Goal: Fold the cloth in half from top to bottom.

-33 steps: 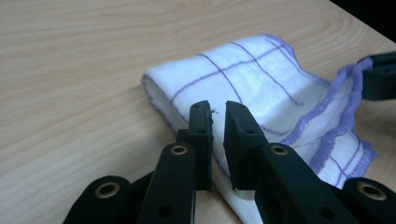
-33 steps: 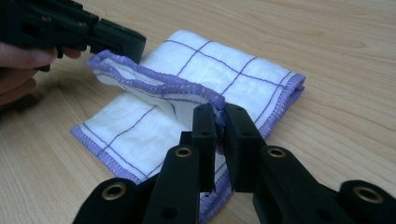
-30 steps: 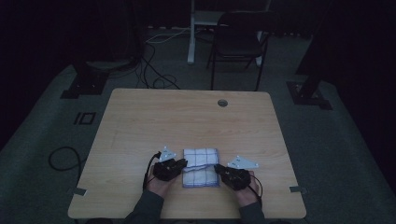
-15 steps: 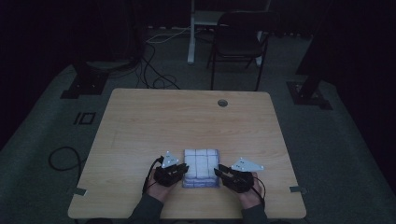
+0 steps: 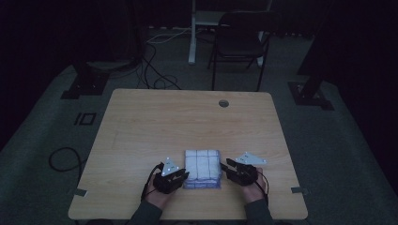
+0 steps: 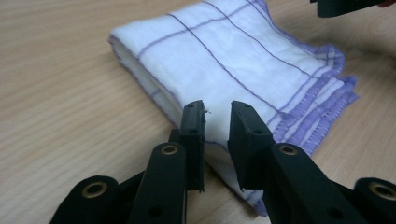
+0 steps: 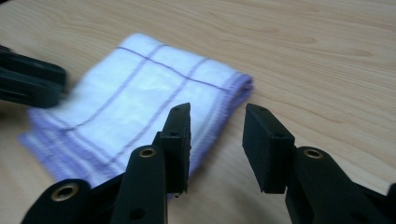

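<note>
Cloth: folded white square, purple grid, stitched edges, near edge of wooden table.
Left gripper: jaws narrowly parted, empty.
Right gripper: jaws wider, empty.

Object: white cloth with thin purple grid lines and purple stitched edges | State: folded into a thick rectangle | Location: flat on wooden surface, near front edge
</note>
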`<state>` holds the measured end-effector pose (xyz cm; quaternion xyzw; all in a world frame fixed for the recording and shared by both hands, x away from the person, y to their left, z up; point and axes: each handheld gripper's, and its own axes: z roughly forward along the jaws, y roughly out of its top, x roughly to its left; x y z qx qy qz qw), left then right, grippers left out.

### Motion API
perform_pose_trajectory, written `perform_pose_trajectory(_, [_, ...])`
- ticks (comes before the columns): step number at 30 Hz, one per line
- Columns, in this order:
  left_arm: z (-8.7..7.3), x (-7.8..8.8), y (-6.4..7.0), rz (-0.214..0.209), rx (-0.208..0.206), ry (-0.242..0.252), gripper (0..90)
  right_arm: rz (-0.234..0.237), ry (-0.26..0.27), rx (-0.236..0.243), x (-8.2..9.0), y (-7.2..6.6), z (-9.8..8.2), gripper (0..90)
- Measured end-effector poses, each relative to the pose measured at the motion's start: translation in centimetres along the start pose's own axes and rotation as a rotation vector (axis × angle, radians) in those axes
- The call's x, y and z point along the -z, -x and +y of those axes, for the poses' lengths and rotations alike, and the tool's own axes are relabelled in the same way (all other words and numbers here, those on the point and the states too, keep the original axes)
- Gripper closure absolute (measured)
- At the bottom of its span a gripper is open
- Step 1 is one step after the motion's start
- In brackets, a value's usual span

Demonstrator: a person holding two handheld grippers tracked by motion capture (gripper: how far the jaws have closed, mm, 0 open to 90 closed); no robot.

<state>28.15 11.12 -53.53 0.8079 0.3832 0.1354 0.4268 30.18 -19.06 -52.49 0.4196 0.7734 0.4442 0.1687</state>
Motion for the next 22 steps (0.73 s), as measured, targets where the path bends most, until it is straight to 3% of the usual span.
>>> perform_pose_trajectory(11, [0.2,0.6,-2.8,0.081,0.026,0.014,70.7,-0.074,-0.038,-0.046,-1.3,3.4,-0.1,59.0])
perform_pose_trajectory(22, [-0.3,0.9,-4.6,0.143,0.053,-0.011,67.1,-0.097,-0.04,-0.084,-1.2,4.7,-0.3,58.4])
